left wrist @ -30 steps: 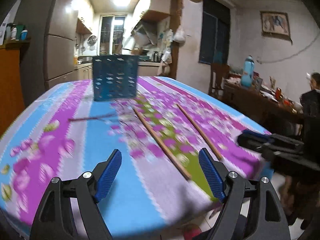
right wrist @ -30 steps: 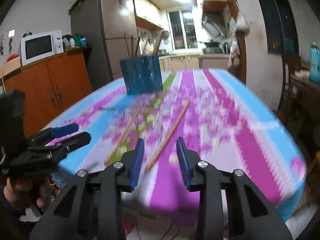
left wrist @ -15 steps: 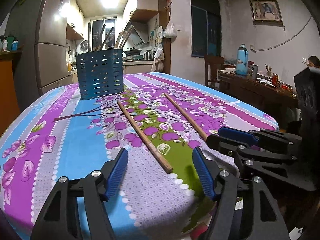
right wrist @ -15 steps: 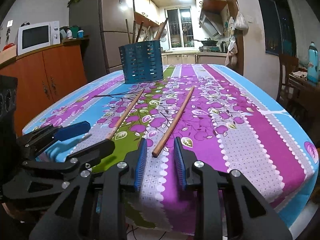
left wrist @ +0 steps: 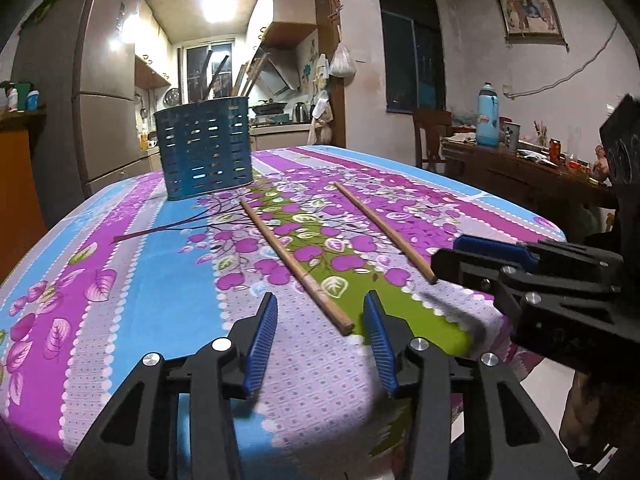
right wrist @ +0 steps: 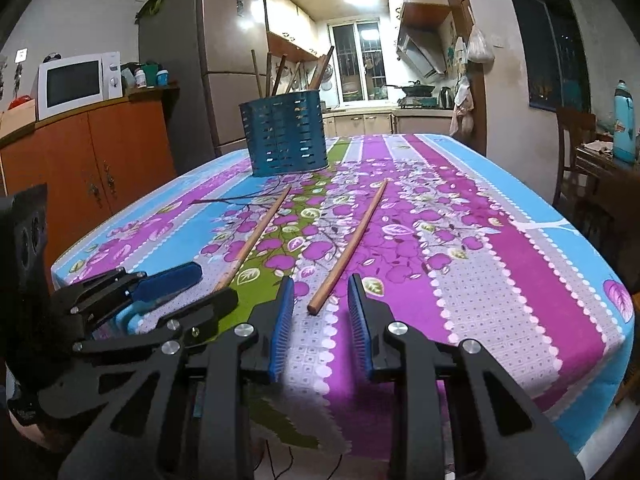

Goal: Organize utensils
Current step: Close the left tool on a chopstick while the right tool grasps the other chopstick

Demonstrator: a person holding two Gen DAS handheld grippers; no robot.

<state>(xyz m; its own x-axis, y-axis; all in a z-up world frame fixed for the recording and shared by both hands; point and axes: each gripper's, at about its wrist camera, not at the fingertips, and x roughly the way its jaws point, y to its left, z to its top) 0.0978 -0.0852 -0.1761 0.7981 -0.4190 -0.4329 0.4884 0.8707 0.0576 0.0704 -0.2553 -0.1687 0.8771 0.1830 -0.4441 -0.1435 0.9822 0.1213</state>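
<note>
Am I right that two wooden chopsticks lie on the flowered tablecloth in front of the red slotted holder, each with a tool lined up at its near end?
Not quite: the holder is blue, not red, as the right wrist view shows. The rest holds: two chopsticks lie on the tablecloth, with the left tool and right tool at their near ends.

Tablecloth (left wrist: 132, 280): printed cloth, matt, fine dotted weave look, soft drape at the edge. Two chopsticks, left chopstick (left wrist: 294, 266) and right chopstick (left wrist: 384, 230): bare wood, matt, smooth, light brown. Utensil holder (left wrist: 206, 148): blue, slotted, slight sheen; metal or plastic, cannot tell. Sticks in holder (right wrist: 276, 74): dark wood look. Left gripper (left wrist: 320, 330) and right gripper (right wrist: 318, 310): matt black plastic frames, shiny metal screw heads, blue ribbed pads (left wrist: 262, 338), rubbery look. Fridge (right wrist: 224, 60): glossy, brushed-metal look. Cabinet (right wrist: 100, 152): smooth orange wood finish, semi-gloss. Microwave (right wrist: 78, 82): white, glossy.
</note>
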